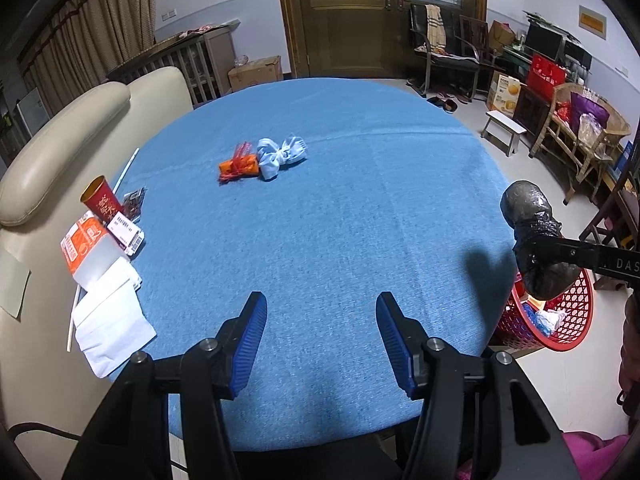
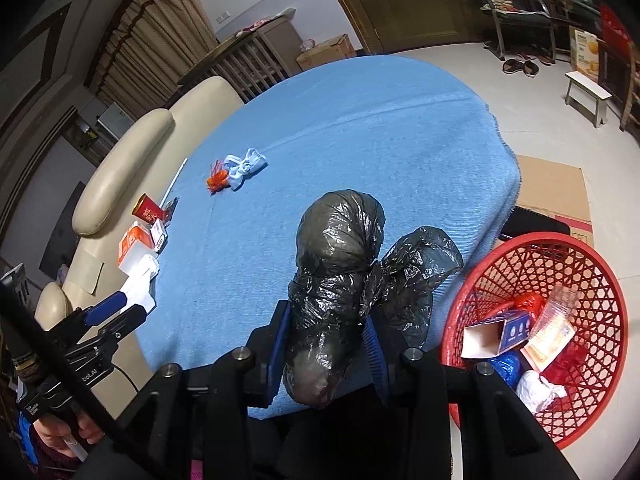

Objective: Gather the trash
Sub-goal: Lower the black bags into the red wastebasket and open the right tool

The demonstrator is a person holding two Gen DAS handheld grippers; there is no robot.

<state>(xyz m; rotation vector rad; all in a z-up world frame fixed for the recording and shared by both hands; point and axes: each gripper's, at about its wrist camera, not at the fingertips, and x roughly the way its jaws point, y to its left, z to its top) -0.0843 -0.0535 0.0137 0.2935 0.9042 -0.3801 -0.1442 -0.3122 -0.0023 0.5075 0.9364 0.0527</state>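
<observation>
Right gripper (image 2: 326, 344) clamps a knotted black plastic bag (image 2: 336, 280) beside the red mesh basket (image 2: 560, 264) — left gripper (image 1: 320, 336) gapes over the blue-clothed bench (image 1: 340, 220).

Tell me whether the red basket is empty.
Not empty. The red basket holds a small box, wrappers and crumpled plastic.

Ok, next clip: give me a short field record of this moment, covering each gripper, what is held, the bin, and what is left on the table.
left hand-held gripper: open, empty, above blue tablecloth
right hand-held gripper: shut on black bag bundle
bin: red basket on the floor by the table edge, already holding trash
left on table: orange packet, pale blue bundle, red cup, cartons and white paper at the left edge
</observation>
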